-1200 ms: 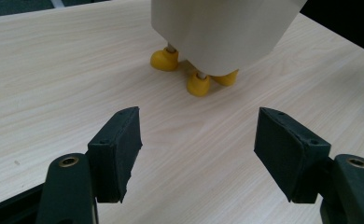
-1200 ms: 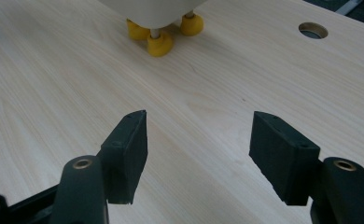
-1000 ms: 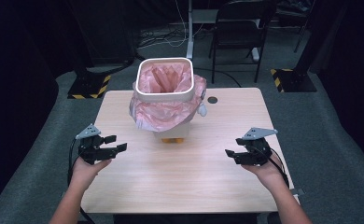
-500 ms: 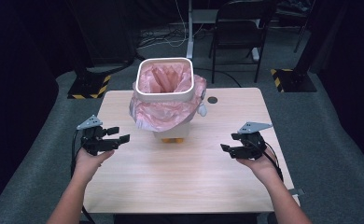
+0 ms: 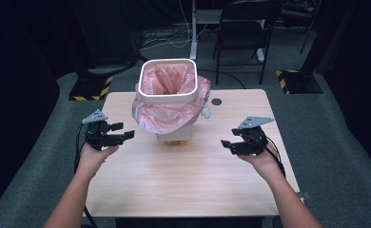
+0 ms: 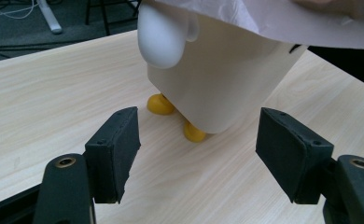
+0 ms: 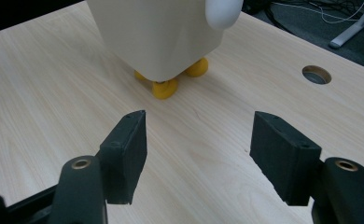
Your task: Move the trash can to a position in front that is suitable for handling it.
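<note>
the white bin (image 5: 168, 102) stands toward the far middle of the surface (image 5: 188, 185), resting on small yellow feet (image 6: 160, 104), with a pink bag (image 5: 167, 114) lining it and folded out over its rim so that it drapes down the sides. judged from how things lie, the work on that bag has hardly begun: the liner is seated, nothing grips it, and both tongs are short of the bin. what is left is likely the whole of the handling, closing in on the bag's draped edge from either side and taking hold.

the left tongs (image 5: 119, 137) hover to the left of the bin, near its base, jaws apart and holding nothing. the right tongs (image 5: 232, 145) hover to the right of the bin, somewhat farther off, jaws likewise apart and empty. both point inward at the bin.

the high view gives the bin's open mouth, the pink folds inside it and the two hands set on either side of it. the left gripper view gives what that view hides: the bin's underside, two yellow feet, a rounded white knob (image 6: 164, 35) on the side wall, and the bag's hem (image 6: 264, 18) hanging pale overhead. the right gripper view shows the feet (image 7: 165, 87) from the other side and a round hole (image 7: 317, 74) in the surface beyond the bin; what the knob is for is hard to tell from here.
</note>
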`<state>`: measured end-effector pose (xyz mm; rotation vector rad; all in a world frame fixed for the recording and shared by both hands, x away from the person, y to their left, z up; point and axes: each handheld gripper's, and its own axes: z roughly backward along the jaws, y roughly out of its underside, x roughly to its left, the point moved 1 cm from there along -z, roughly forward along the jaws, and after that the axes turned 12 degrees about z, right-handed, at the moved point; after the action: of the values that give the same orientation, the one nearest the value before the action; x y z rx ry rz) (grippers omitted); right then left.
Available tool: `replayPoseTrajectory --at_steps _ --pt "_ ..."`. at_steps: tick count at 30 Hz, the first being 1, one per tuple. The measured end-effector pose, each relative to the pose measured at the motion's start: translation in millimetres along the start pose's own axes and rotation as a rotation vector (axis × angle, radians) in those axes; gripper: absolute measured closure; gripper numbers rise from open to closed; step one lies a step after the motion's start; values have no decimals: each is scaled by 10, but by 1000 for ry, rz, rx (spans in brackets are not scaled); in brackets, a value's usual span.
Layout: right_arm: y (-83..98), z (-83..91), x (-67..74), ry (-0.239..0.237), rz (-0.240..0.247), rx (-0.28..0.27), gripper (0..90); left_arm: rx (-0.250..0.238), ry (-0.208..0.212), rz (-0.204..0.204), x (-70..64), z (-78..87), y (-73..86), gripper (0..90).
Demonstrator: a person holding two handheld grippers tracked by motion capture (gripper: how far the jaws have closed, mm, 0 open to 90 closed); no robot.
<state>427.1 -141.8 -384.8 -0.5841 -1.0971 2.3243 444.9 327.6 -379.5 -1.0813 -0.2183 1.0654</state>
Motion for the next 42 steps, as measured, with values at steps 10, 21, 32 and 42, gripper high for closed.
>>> replayPoseTrajectory --at_steps 10,21,32,42 --pt "-169 11 -49 -6 6 -11 350 -9 -7 -14 -43 -6 -159 293" --pt "-298 -39 -78 -15 11 -23 352 -8 -26 -19 -45 -58 -243 292" --pt "-461 -104 -148 -19 13 -30 354 8 -43 -25 -15 -127 -340 290" --pt "-543 -224 -188 -23 21 -30 353 16 -44 -39 -23 -204 -380 277"
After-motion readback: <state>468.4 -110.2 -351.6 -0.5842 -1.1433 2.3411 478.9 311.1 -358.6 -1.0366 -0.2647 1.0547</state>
